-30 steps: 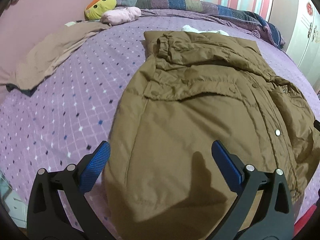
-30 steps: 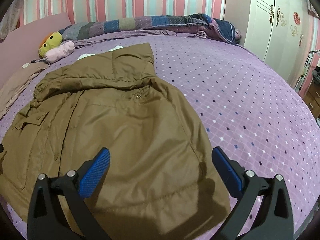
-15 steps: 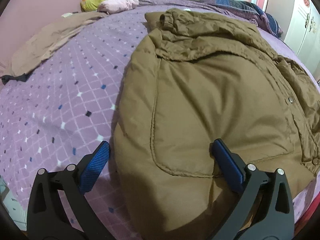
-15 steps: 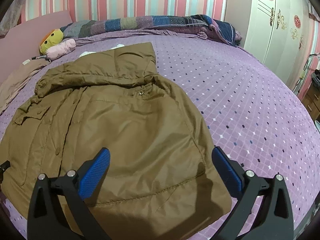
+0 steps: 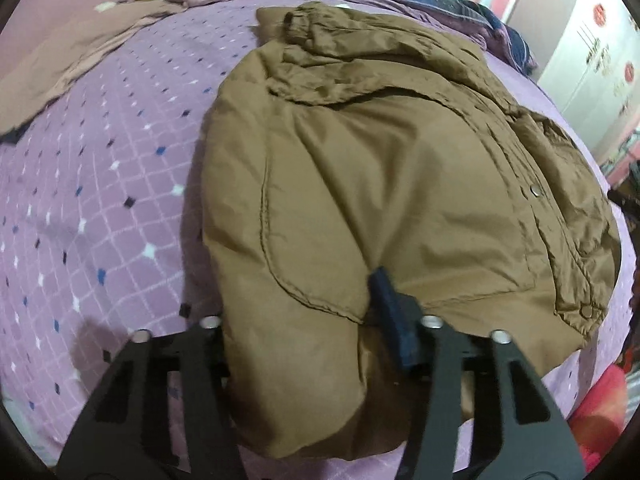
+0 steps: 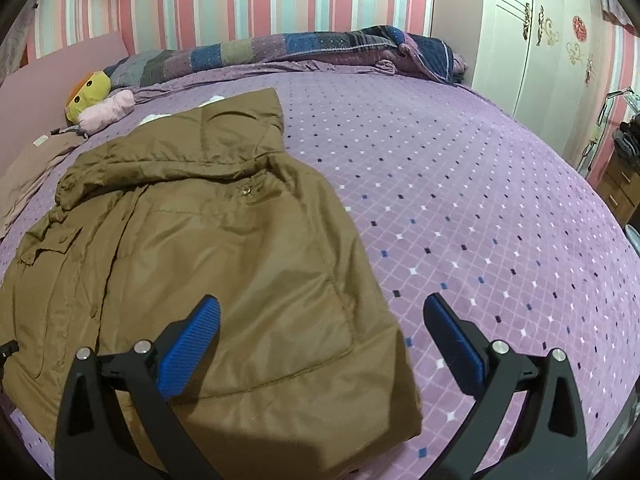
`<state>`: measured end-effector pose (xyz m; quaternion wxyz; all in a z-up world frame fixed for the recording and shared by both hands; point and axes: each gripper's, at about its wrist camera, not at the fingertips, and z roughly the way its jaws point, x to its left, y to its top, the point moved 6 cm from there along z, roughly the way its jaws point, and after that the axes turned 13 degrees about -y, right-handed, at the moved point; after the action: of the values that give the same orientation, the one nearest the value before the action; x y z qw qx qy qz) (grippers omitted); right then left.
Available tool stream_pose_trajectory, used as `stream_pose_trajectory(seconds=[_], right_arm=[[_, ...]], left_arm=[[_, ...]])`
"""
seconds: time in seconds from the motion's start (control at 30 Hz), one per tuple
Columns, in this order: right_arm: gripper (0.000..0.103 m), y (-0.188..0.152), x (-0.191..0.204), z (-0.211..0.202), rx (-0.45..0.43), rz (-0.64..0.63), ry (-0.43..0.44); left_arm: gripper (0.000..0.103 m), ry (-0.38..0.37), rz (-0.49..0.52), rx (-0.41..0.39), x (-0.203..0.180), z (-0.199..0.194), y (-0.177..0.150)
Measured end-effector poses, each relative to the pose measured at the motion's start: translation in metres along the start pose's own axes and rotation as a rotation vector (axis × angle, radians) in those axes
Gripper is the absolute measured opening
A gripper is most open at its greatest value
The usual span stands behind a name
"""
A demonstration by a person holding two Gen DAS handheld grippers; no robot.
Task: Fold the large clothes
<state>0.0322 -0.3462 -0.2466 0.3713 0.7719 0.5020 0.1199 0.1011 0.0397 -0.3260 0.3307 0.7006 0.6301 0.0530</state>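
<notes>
A large brown padded jacket [image 5: 380,160] lies spread on the purple bedspread [image 5: 100,200], hood end far from me. My left gripper [image 5: 296,308] is at the jacket's near hem, its jaws closing. A thick fold of the fabric bulges between them, the right blue pad [image 5: 390,312] presses into it, and the left pad is hidden behind the cloth. In the right wrist view, my right gripper [image 6: 322,312] hangs open just above the lower right corner of the jacket [image 6: 200,240], one finger over the cloth, the other over the bedspread [image 6: 460,200].
A yellow plush toy [image 6: 88,90] and a pink bundle [image 6: 108,110] lie at the far left, beside a tan cloth [image 5: 80,48]. A patchwork quilt [image 6: 320,50] runs along the striped wall. A white wardrobe [image 6: 540,60] stands at the right. Something red [image 5: 600,412] sits below the bed edge.
My left gripper sank to the jacket's near hem and its wide-open jaws came together on a fold of the fabric. The right gripper stayed open and nearly still.
</notes>
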Motion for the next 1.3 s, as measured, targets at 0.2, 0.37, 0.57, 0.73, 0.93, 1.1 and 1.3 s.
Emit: stream_pose_trajectory(seconds=[0.2,0.37,0.57,0.73,0.93,1.1,1.3], right_arm=[[0.101,0.006,-0.01,0.003,-0.003,-0.01,0.026],[0.101,-0.004,-0.019,0.014,0.026,-0.029,0.051],[0.101,-0.022,-0.031,0.038,0.094,0.014,0.153],[0.101,-0.034,-0.027,0.05,0.134,-0.013,0.22],[0.088,-0.046,-0.022,0.065,0.194,0.009,0.34],[0.064,-0.05,0.0,0.067,0.206,-0.025,0.355],[0.04,-0.045,0.02,0.057,0.178,-0.103,0.302]], left_arm=[[0.031,0.016,0.032,-0.001,-0.004,-0.006,0.009],[0.031,0.046,0.044,0.008,-0.006,-0.004,0.01],[0.032,0.08,0.031,0.011,-0.006,-0.002,0.01],[0.034,0.097,-0.015,-0.002,-0.003,0.0,0.008],[0.034,0.108,-0.027,0.013,0.0,0.005,0.009],[0.034,0.123,0.004,0.024,-0.003,0.007,0.01],[0.032,0.163,0.034,0.01,-0.008,0.008,0.01]])
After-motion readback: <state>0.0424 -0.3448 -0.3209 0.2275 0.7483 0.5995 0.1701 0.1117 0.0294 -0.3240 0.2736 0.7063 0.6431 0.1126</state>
